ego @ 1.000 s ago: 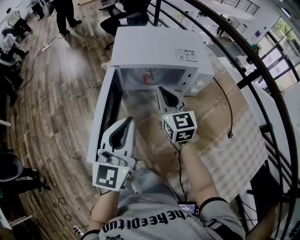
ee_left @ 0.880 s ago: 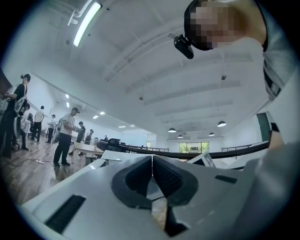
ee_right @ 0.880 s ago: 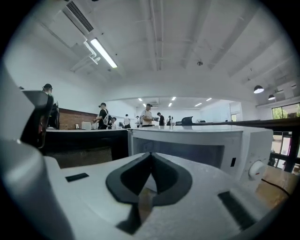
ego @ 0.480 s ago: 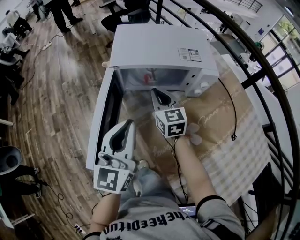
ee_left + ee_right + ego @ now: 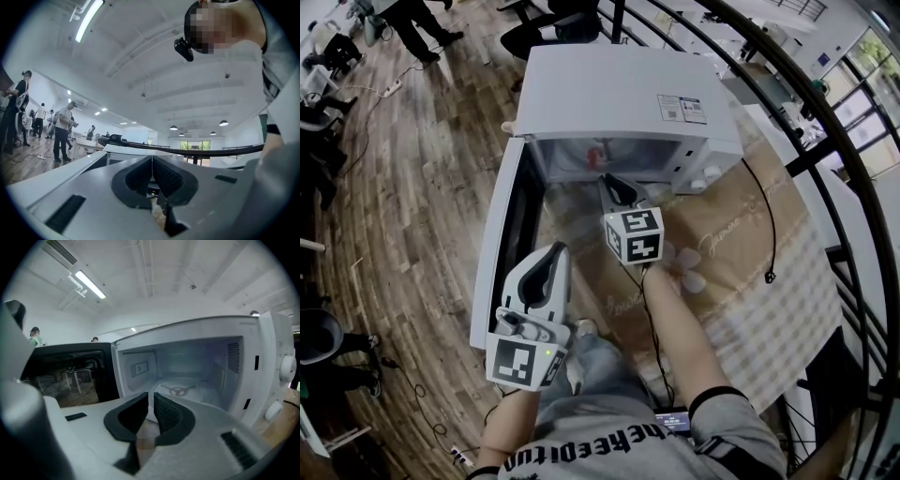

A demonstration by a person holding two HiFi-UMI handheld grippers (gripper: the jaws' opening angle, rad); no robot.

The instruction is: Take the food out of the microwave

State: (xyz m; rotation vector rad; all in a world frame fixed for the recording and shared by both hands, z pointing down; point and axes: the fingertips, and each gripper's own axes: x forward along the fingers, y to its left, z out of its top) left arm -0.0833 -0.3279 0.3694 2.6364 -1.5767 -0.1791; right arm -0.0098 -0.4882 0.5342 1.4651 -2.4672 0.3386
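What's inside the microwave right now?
A glass turntable with its three-spoke hub showing through, no food seen on it. The right gripper fingers cover the front floor of the microwave. Head view shows a reddish spot inside, unidentifiable.

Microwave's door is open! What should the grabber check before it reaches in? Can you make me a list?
1. Microwave door swung wide open: ok.
2. Right gripper facing the opening: ok.
3. Its jaws wide enough to grab: not ok, nearly together with nothing between.
4. Knowing where to grab: cannot tell; the head view shows a red bit inside, the right gripper view shows only the turntable.
5. Left gripper out of the way: ok, shut and held back beside the door.
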